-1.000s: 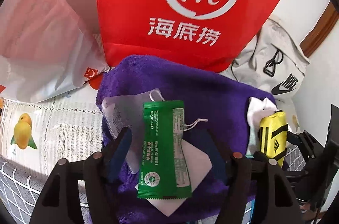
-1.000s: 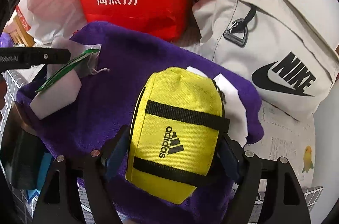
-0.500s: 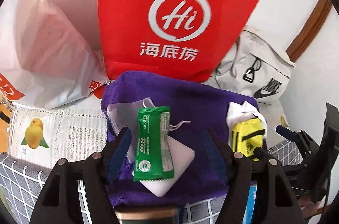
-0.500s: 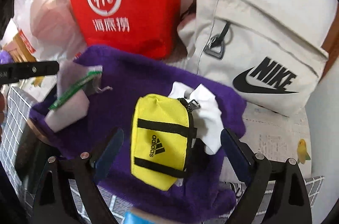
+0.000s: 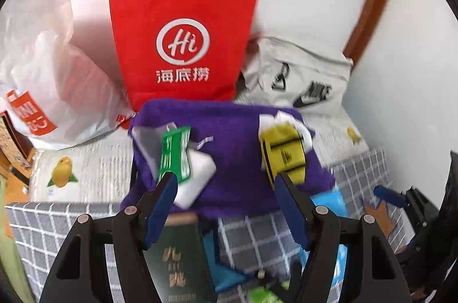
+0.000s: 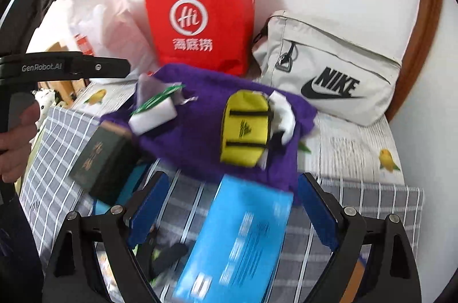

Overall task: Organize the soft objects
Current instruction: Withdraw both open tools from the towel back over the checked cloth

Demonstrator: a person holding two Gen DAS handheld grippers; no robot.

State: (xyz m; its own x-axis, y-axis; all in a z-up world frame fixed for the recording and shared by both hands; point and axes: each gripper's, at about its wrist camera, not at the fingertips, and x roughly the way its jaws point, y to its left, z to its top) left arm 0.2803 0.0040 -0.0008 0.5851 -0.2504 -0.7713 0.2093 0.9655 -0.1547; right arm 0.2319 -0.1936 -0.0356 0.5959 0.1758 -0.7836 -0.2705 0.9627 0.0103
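Observation:
A purple towel (image 5: 234, 137) lies spread on the bed. On its left part rest a green sachet (image 5: 176, 154), a white pad (image 5: 197, 174) and a sheer mesh pouch. A yellow Adidas pouch (image 5: 283, 154) sits on white tissue on its right part. My left gripper (image 5: 226, 185) hovers open above the towel's near edge, with nothing between its fingers. My right gripper (image 6: 233, 182) is open too, back from the yellow pouch (image 6: 243, 128) and the towel (image 6: 200, 131), over a blue box (image 6: 243, 240).
A red paper bag (image 5: 183, 45), a white plastic bag (image 5: 48, 68) and a grey Nike bag (image 6: 329, 74) stand along the wall. A dark green box (image 6: 100, 159) lies on the checked cloth (image 6: 57, 137). A hand (image 6: 14, 137) holds the left gripper's handle.
Both grippers have drawn back and up from the towel. The right jaws widened off the yellow pouch, which stays on the towel. The boxes in front have come into view.

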